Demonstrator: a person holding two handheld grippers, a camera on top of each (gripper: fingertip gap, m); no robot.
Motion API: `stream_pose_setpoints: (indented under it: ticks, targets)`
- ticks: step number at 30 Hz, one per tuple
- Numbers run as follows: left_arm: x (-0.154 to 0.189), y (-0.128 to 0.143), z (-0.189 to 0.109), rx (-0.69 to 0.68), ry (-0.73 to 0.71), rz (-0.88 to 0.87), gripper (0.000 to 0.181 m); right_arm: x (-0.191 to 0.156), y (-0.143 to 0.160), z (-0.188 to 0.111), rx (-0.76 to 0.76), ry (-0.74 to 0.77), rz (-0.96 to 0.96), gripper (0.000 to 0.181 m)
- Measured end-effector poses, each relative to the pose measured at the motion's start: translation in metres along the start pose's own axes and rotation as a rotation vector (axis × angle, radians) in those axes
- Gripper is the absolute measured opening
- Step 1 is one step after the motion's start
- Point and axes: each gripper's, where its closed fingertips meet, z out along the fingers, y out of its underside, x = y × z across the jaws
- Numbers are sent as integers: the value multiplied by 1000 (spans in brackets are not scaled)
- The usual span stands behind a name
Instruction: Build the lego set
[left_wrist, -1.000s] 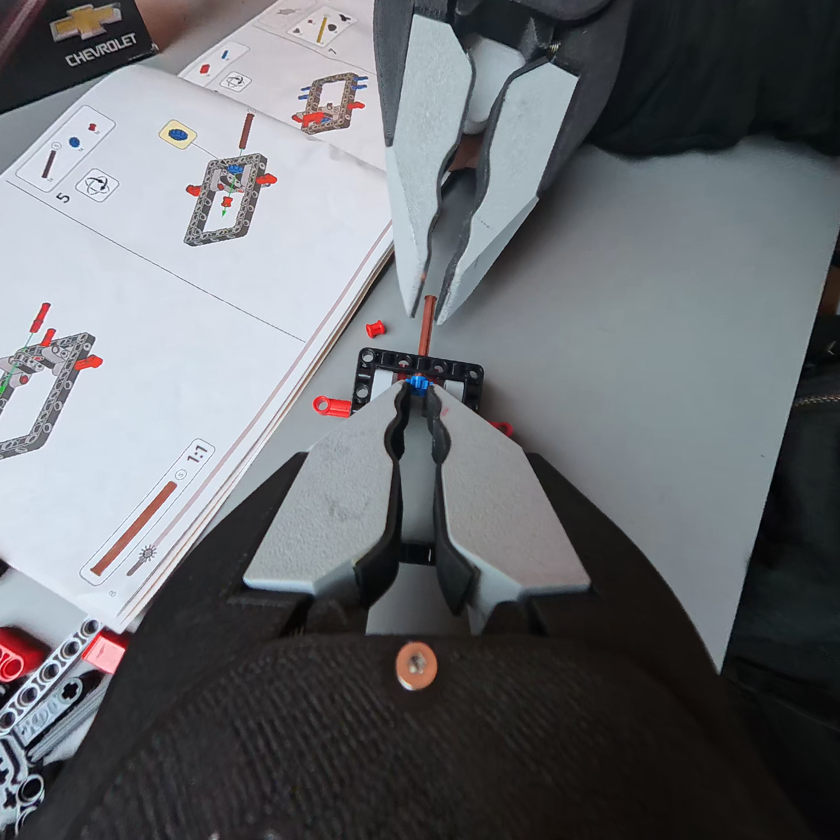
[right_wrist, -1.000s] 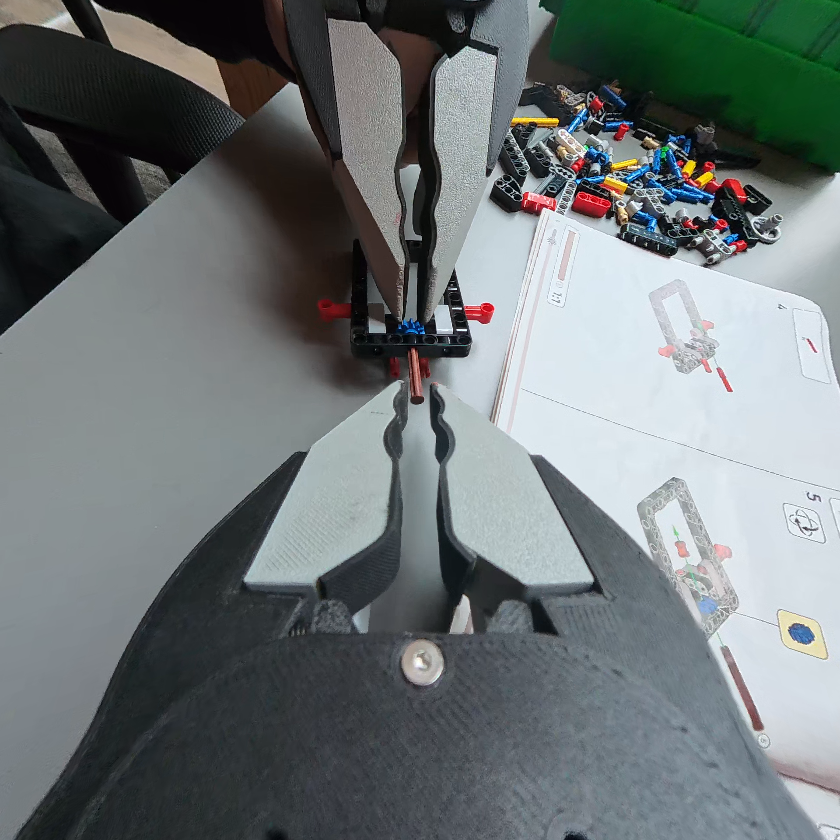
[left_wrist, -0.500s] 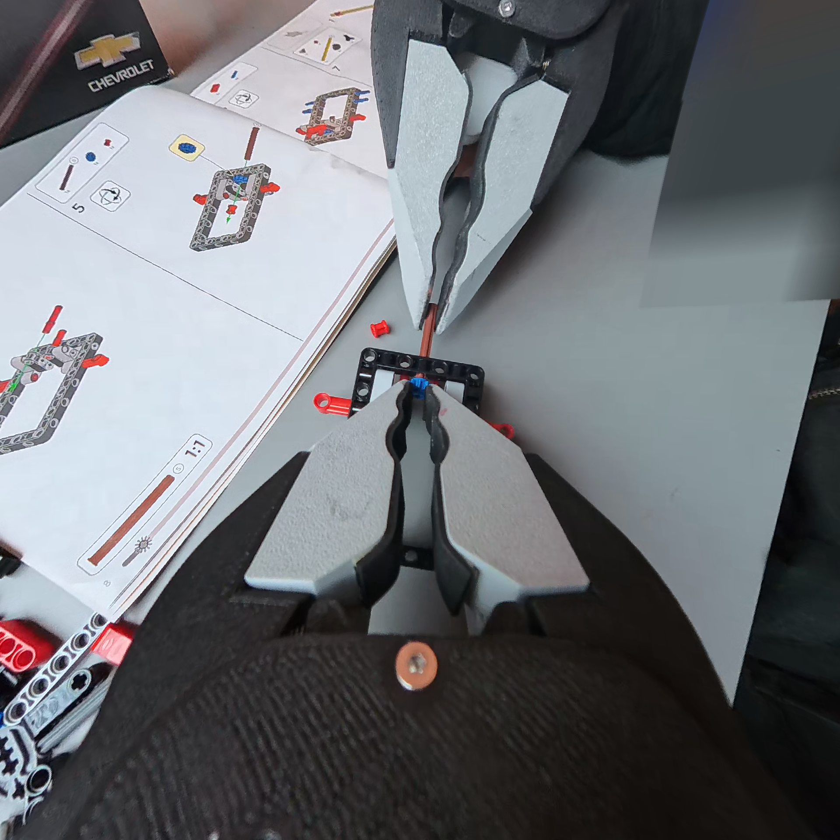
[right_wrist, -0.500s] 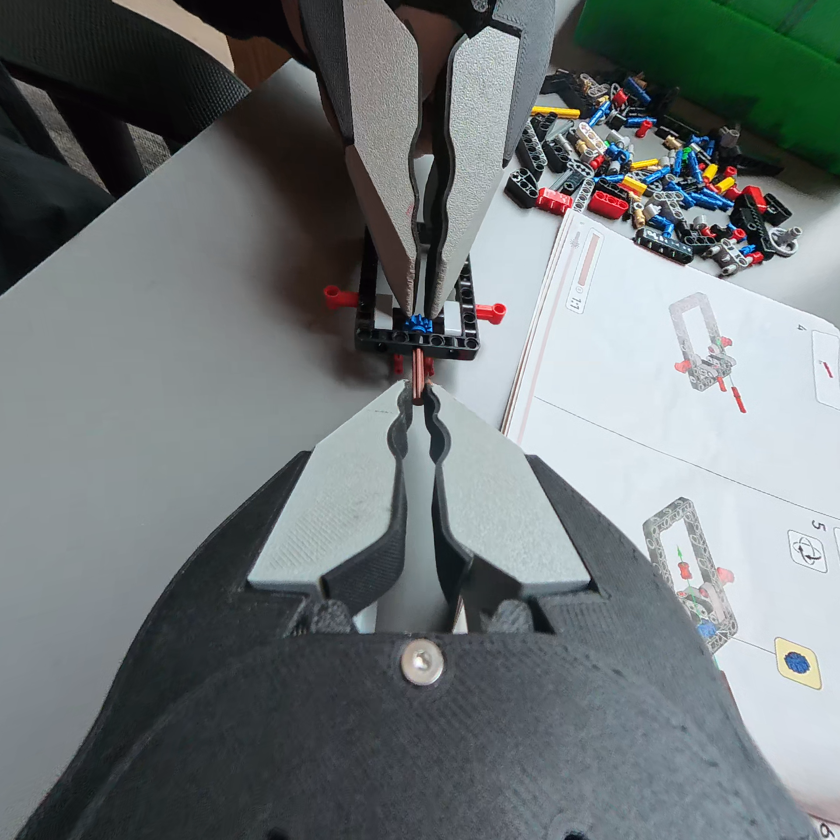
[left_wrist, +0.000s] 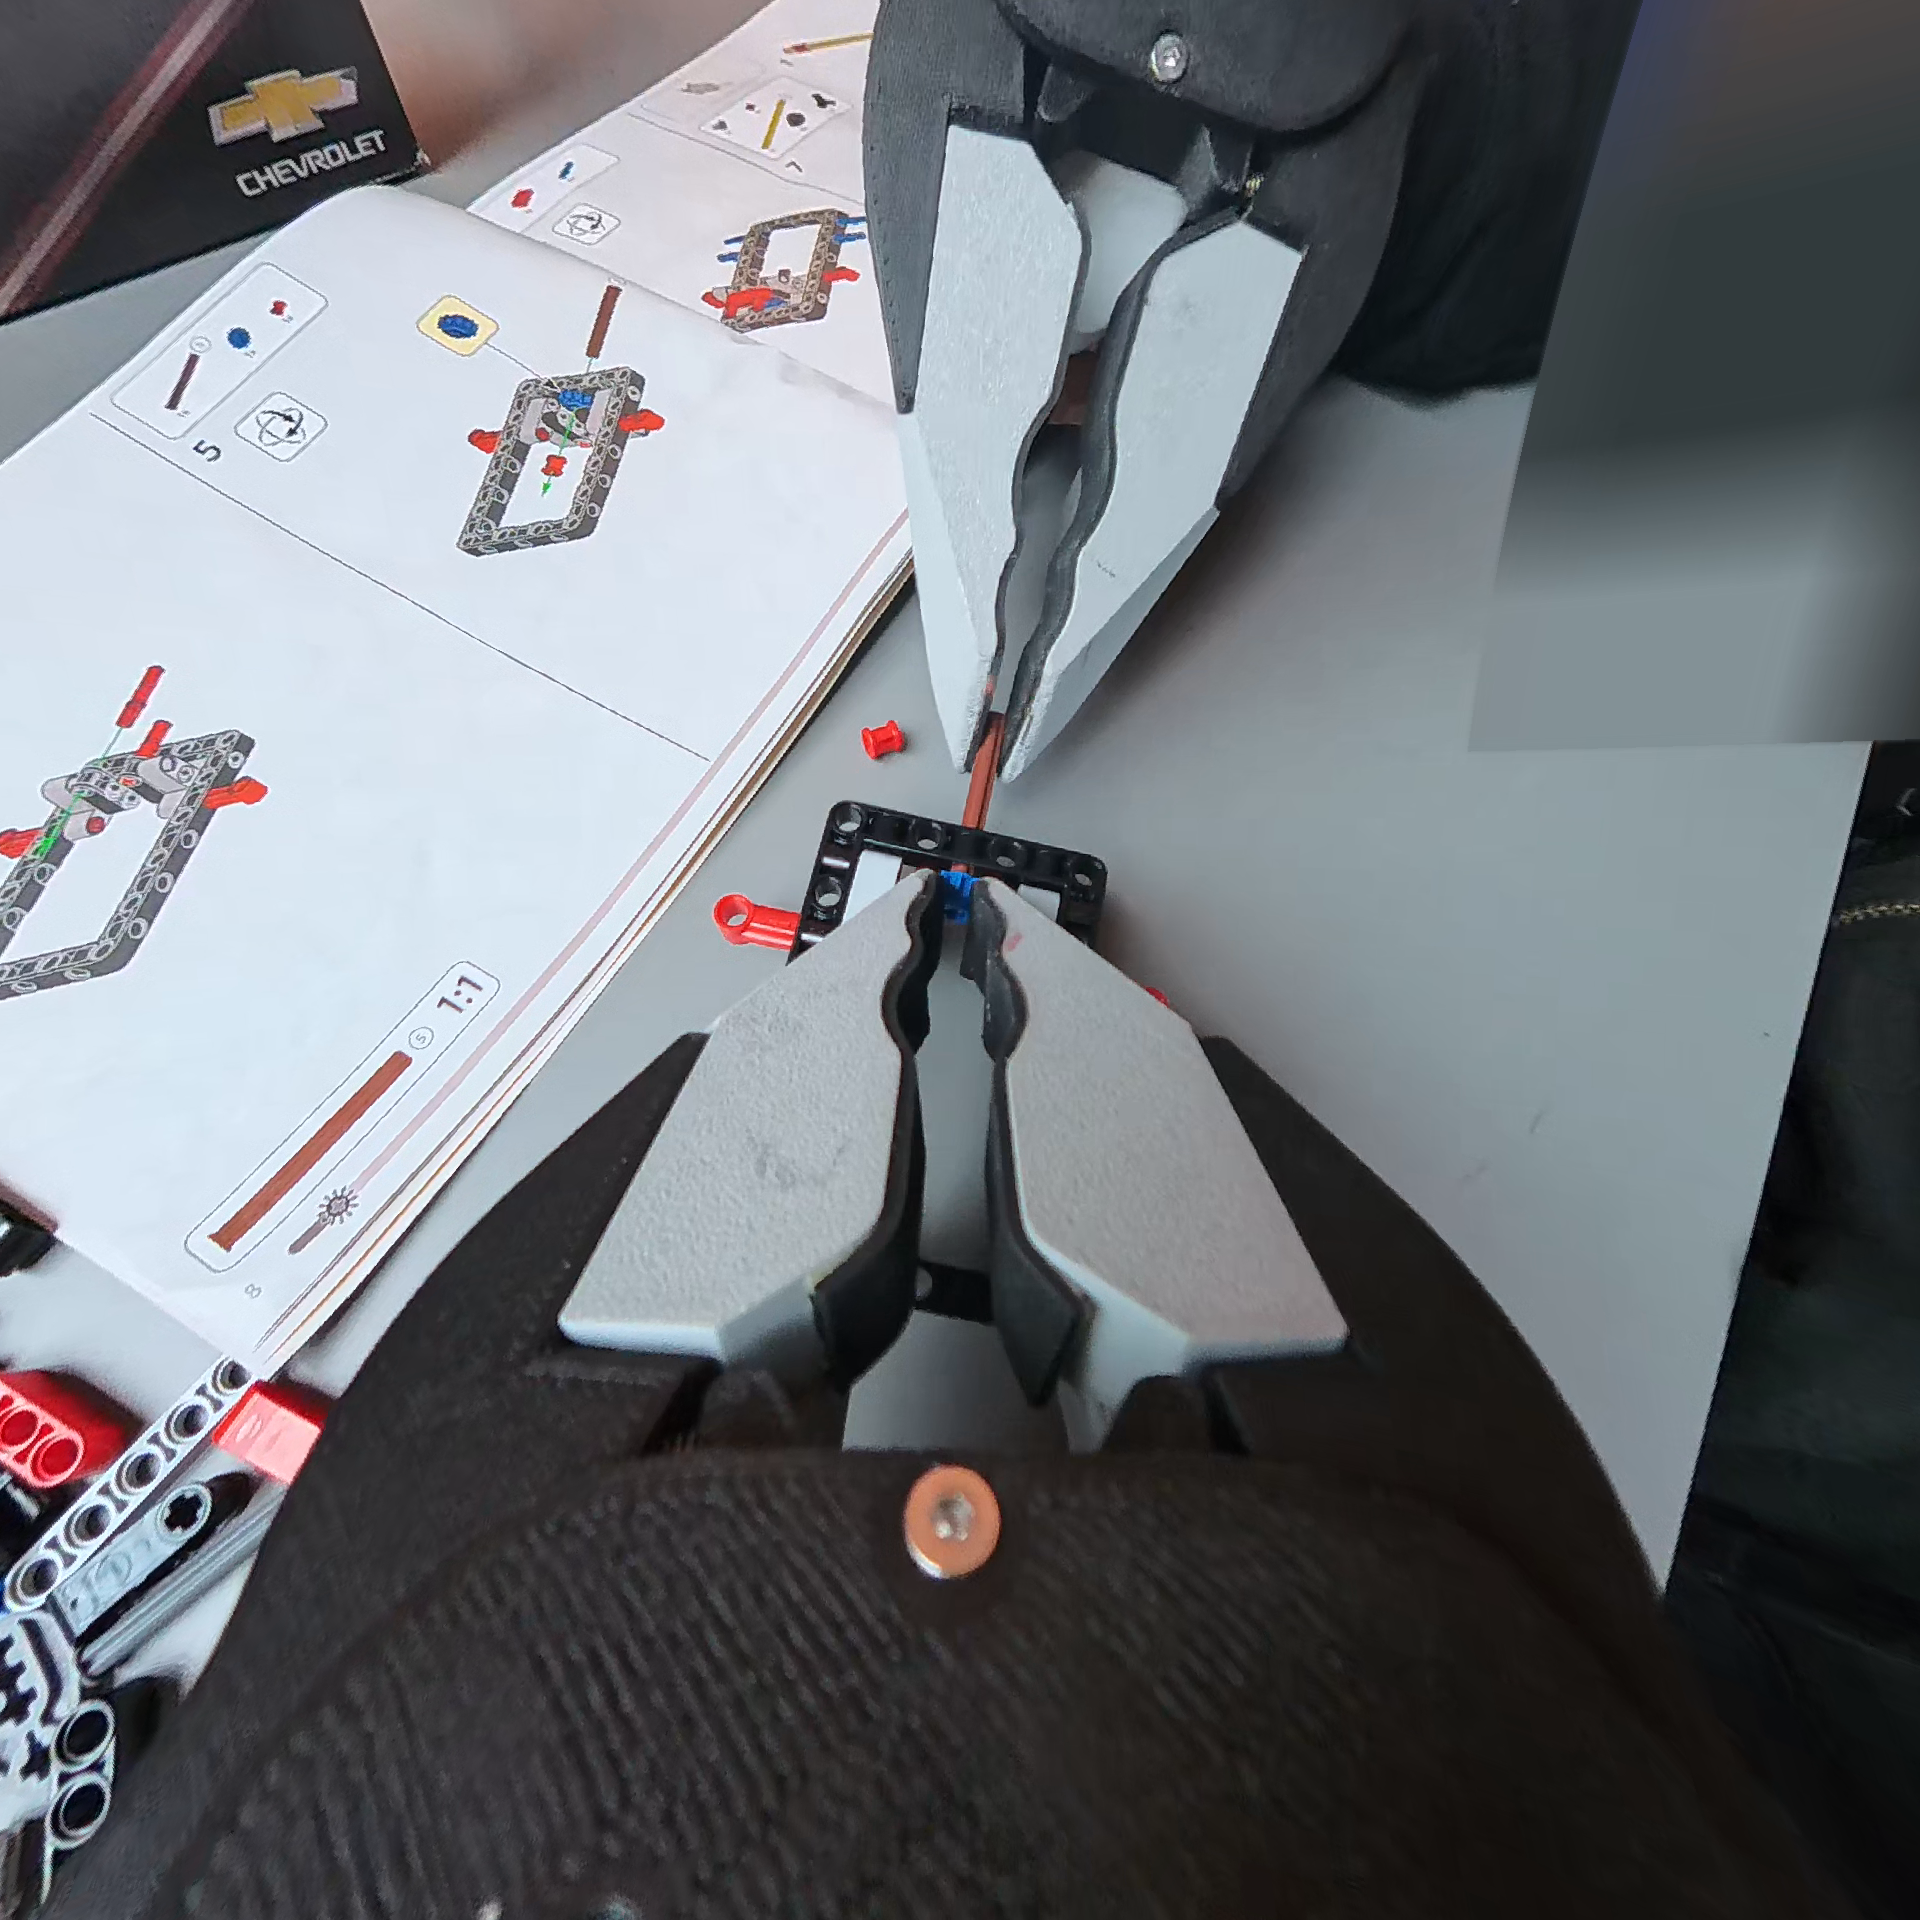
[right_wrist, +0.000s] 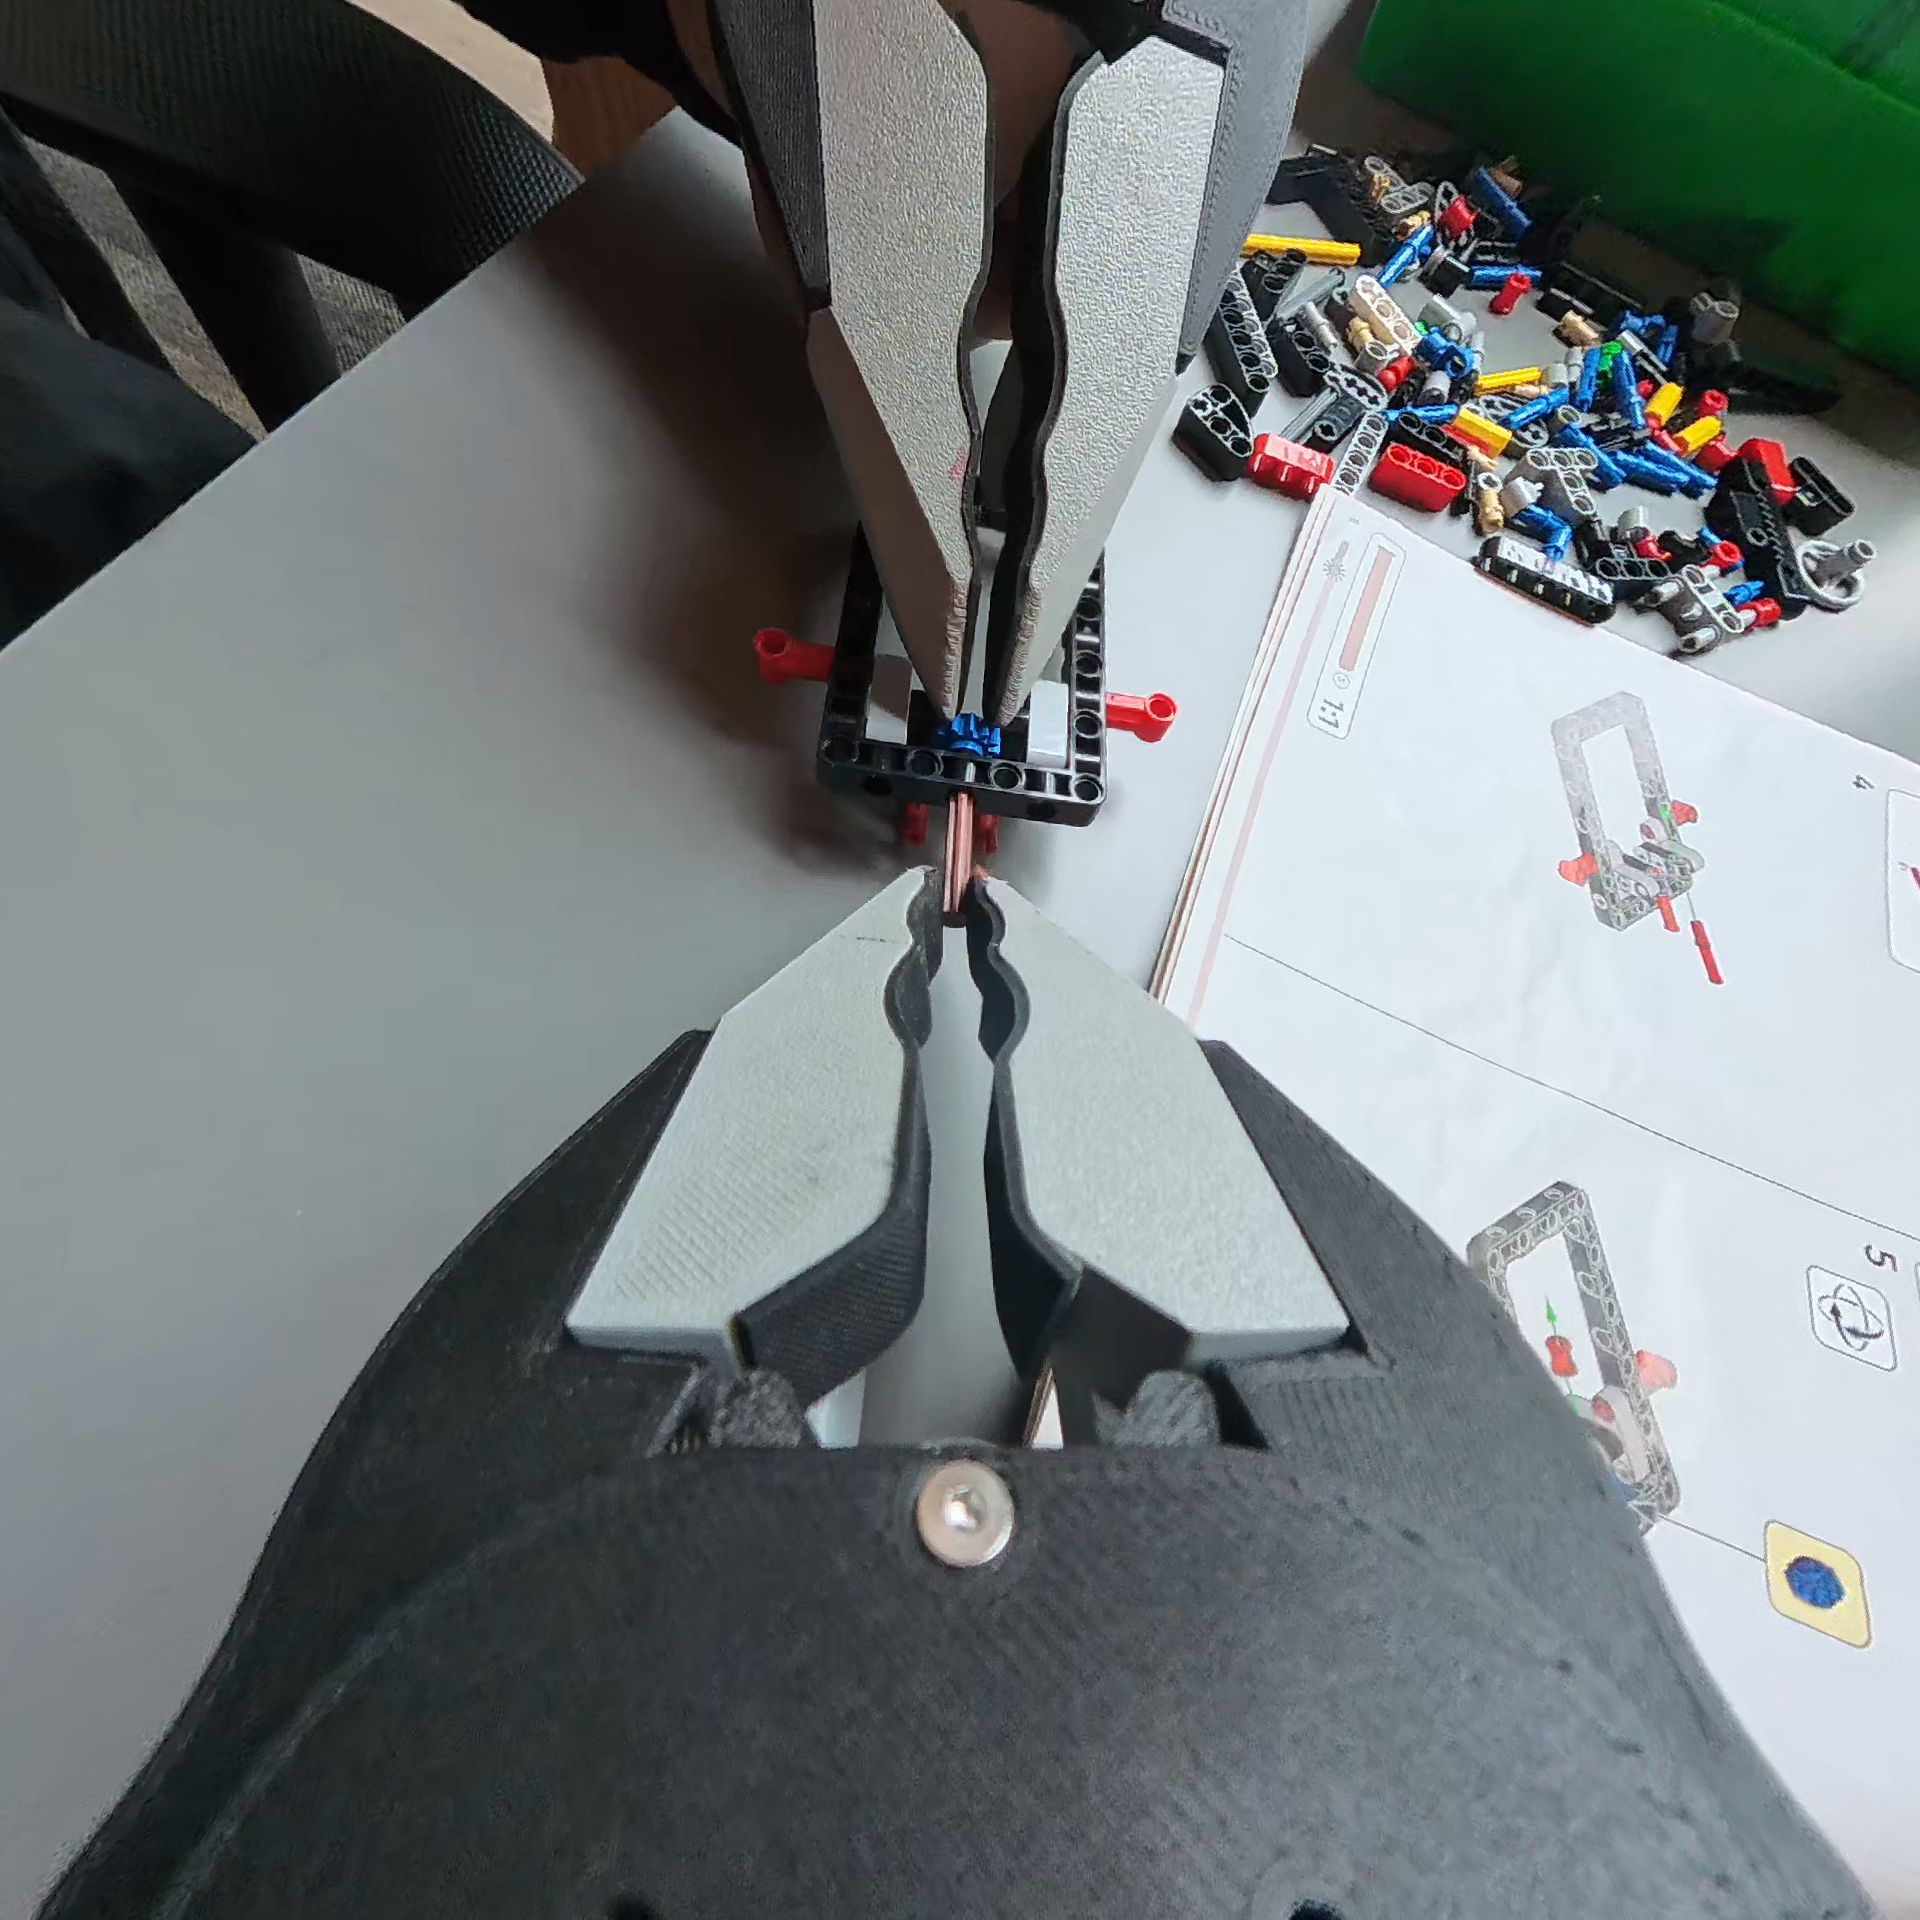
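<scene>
A black rectangular frame (left_wrist: 904, 831) lies flat on the grey table, with red pins (left_wrist: 753, 920) sticking out of its sides. My left gripper (left_wrist: 951, 904) is shut on a small blue gear (left_wrist: 956, 894) inside the frame's end. My right gripper (right_wrist: 956, 894) faces it from the other side. It is shut on a thin brown axle (right_wrist: 961, 847) that passes through the frame's end beam (right_wrist: 1039, 779) toward the gear (right_wrist: 964, 736). In the left wrist view the axle (left_wrist: 982, 779) shows only as a short piece between the right fingertips and the frame.
An open instruction booklet (left_wrist: 364, 675) lies beside the frame, also in the right wrist view (right_wrist: 1558, 935). A loose red bush (left_wrist: 883, 740) sits by the booklet's edge. A pile of loose parts (right_wrist: 1507, 416) lies before a green bin (right_wrist: 1662, 104). A black box (left_wrist: 208, 125) stands behind the booklet. The grippers are tip to tip, or close to it.
My right gripper has moved toward the frame and pushed the brown axle further in, so less of it shows. My left gripper has stayed on the blue gear.
</scene>
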Motion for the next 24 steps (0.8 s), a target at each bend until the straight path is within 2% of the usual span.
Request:
stream_pose_setpoints:
  ticks: [17, 20, 24]
  targets:
    - [0, 1, -5, 15, 18, -46, 2, 0, -5, 3, 22, -11, 24, 2]
    - [3, -1, -10, 22, 45, -61, 18, 1, -5, 3, 31, -12, 32, 2]
    - [2, 5, -8, -31, 29, -28, 21, 1, -6, 1, 50, -20, 39, 2]
